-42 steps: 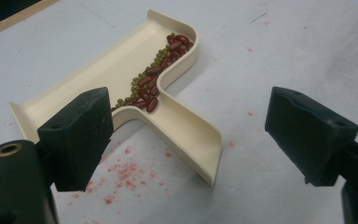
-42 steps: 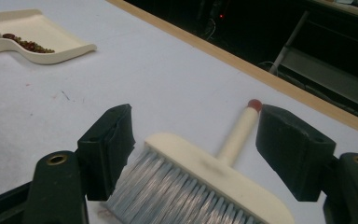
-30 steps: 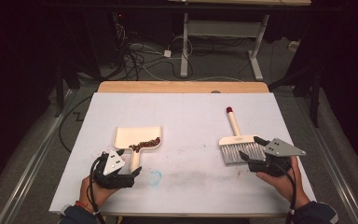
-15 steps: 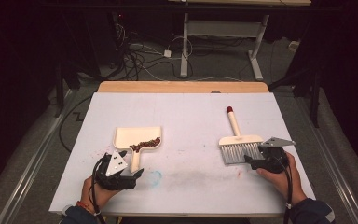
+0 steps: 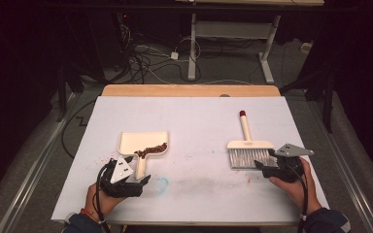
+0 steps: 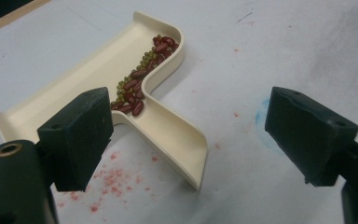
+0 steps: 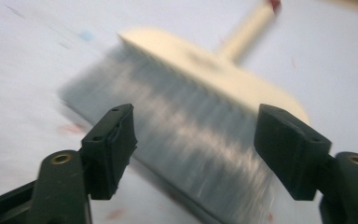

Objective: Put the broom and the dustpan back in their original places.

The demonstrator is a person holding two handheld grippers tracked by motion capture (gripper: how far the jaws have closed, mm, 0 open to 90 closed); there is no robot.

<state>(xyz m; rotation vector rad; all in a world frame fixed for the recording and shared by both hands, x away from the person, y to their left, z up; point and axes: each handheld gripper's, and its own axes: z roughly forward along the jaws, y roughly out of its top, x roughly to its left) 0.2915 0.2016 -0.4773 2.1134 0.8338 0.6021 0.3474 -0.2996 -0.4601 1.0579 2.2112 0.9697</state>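
Cream plastic, thin-walled and stiff: the dustpan [image 5: 143,145] lies flat on the white bench [image 5: 194,121], its handle pointing toward the person, with a small heap of red beans [image 6: 137,86] and smaller green ones gathered where the tray narrows into the handle. Judged by its build it will be light and rigid, but easy to tip, and the beans would roll out at any tilt toward the open lip; the handle looks like the place to take it, gripped across its channel and kept level.

The left claw [image 5: 135,183] sits just short of the dustpan's handle end, jaws spread wide with nothing between them. In the left gripper view the handle tip [image 6: 186,149] lies between and beyond the two pads, not touched.

Well to the right of the dustpan lies the brush [image 5: 249,148], cream back, grey bristles toward the person, a red tip on its handle pointing away. The bristles will give under a pinch; the stiff back or the handle should hold better. The right claw [image 5: 264,165] is at the bristle edge, jaws apart and empty, though its own view is blurred.

Faint red specks and a blue smudge [image 5: 162,183] mark the bench beside the dustpan's handle.
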